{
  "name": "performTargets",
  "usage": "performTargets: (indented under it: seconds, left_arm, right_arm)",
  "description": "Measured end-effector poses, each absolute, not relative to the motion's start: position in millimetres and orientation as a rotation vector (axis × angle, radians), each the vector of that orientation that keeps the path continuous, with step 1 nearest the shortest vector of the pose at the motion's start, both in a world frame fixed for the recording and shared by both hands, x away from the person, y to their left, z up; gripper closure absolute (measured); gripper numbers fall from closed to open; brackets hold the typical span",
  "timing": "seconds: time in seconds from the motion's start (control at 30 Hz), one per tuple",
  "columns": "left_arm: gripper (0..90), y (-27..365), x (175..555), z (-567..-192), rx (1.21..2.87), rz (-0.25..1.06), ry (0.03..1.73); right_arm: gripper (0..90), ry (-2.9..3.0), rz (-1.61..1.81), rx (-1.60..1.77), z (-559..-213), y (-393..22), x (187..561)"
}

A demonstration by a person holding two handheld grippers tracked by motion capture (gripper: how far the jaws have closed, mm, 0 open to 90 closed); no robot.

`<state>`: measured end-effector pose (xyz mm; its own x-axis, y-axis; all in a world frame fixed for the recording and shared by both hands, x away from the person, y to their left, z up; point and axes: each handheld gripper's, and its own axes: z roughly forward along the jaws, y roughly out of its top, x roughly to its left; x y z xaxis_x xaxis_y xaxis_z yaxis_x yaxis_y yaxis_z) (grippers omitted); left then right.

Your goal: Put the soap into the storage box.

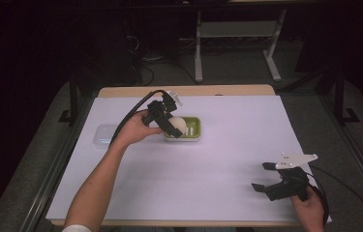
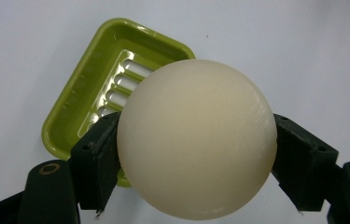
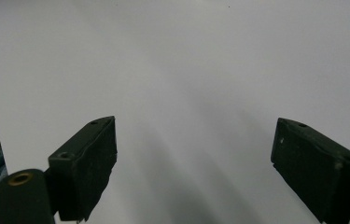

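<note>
A person's left gripper (image 1: 171,123) is holding a cream-white ball (image 2: 196,137) over a green dish (image 2: 102,88) near the middle of a white-covered table (image 1: 218,159), its 2 black jaws clamped on the ball's opposite sides. In the left gripper view the ball is sitting squarely between the pads, with the dish's ribbed floor showing behind and to its left, so the ball is hanging above the dish's near end rather than resting in it. Whether it is being lowered in or lifted out cannot be told from this instant; it reads as the carry stage of a placement. A clear plastic lid or tray (image 1: 102,135) is lying just beside the dish on its left. The right gripper (image 1: 269,179) is waiting well apart at the table's near right corner, its jaws spread wide over bare white paper and gripping nothing. The next move likely calls for centring the ball over the dish's slotted floor, easing it down until it is touching, and only then parting the jaws, since a round ball could roll off the shallow rim.
</note>
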<state>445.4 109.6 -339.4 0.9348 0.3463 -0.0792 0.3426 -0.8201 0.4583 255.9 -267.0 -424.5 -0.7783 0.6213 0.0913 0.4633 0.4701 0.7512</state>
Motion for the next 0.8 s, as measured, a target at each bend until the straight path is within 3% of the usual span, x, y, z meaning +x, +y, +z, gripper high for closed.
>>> performTargets:
  seconds: [0.8]
  left_arm:
    - [24.6,101.2,467.4,-356.8,2.595,0.032,0.552]
  right_arm:
    - [13.6,2.54,1.191,0.919,-424.9,-263.9,255.2]
